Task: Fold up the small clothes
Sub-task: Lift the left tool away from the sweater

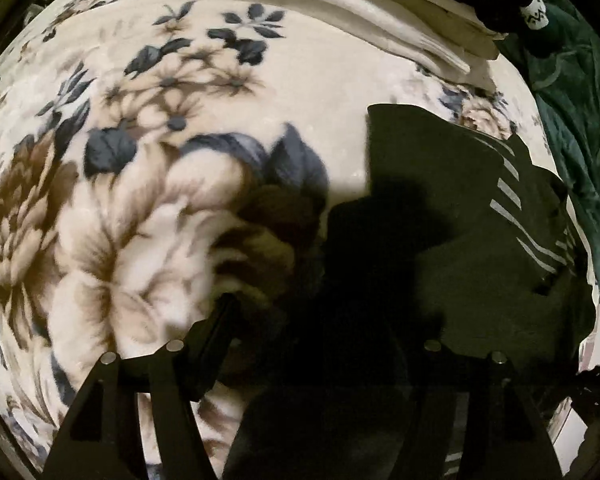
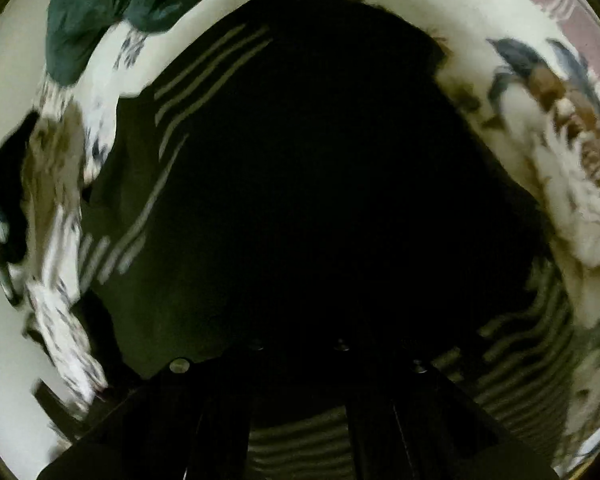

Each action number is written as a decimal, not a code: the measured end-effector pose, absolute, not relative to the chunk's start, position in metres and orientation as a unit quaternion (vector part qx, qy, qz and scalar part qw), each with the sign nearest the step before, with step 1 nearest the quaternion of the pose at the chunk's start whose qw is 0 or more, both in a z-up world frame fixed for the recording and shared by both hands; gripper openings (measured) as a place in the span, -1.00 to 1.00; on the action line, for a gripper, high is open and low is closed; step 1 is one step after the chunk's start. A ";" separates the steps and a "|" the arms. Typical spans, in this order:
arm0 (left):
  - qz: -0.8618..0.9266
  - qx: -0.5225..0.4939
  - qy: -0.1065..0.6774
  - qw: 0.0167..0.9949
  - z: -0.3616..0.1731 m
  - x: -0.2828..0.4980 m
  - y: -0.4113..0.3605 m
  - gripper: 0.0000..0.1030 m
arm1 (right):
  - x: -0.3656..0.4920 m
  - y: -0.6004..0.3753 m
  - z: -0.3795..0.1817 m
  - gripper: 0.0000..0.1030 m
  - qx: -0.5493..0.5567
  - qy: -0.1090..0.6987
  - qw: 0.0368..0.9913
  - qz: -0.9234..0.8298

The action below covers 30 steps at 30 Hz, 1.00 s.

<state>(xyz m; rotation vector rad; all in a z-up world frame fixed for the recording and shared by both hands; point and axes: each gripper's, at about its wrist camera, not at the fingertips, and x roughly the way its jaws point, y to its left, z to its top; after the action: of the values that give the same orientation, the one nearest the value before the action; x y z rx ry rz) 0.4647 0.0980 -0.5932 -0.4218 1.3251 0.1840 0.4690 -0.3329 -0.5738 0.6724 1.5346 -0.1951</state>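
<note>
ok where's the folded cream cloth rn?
Left wrist view, top centre-right: folded cream cloth on the floral blanket, above the black striped garment.

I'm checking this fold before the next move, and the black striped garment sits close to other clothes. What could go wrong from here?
1. The black striped garment looks bunched, so a fold made now may set creases.
2. The green garment lies right beside it and might get dragged along.
3. The right gripper is shut over very dark cloth; whether it holds one layer, several or none cannot be told, so a lift might go wrong.
</note>
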 end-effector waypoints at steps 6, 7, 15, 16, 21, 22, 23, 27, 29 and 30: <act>0.084 -0.163 0.606 0.774 -0.573 0.465 0.097 0.26 | 0.472 -0.330 -0.575 -0.18 0.281 0.711 0.642 -0.063; 0.083 -0.151 0.601 0.781 -0.566 0.467 0.094 0.36 | 0.470 -0.333 -0.565 0.11 0.274 0.704 0.652 -0.064; 0.058 -0.088 0.574 0.812 -0.487 0.427 0.029 0.82 | 0.430 -0.381 -0.473 0.85 0.184 0.684 0.706 -0.028; 0.049 -0.089 0.576 0.811 -0.484 0.422 0.017 0.82 | 0.424 -0.391 -0.469 0.85 0.183 0.685 0.705 -0.024; 0.006 -0.088 0.627 0.774 -0.484 0.357 -0.096 0.82 | 0.384 -0.475 -0.466 0.85 0.196 0.705 0.681 0.007; -0.002 -0.094 0.641 0.762 -0.489 0.342 -0.121 0.82 | 0.379 -0.487 -0.468 0.85 0.189 0.711 0.677 0.012; -0.011 -0.102 0.657 0.747 -0.498 0.324 -0.150 0.82 | 0.373 -0.503 -0.470 0.81 0.180 0.718 0.673 0.017; -0.048 -0.126 0.711 0.690 -0.535 0.272 -0.249 0.82 | 0.363 -0.550 -0.476 0.37 0.157 0.730 0.664 0.039; -0.068 -0.109 0.730 0.671 -0.555 0.251 -0.299 0.82 | 0.363 -0.572 -0.480 0.37 0.144 0.733 0.664 0.045; -0.077 -0.101 0.739 0.662 -0.564 0.242 -0.318 0.82 | 0.364 -0.583 -0.482 0.37 0.139 0.734 0.663 0.047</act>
<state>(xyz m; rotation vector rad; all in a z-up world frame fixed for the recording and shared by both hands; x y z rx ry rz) 0.2416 -0.3182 -0.5638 -0.2285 1.6709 -0.1741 0.3640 -0.5833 -0.4820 0.3147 1.6587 0.1065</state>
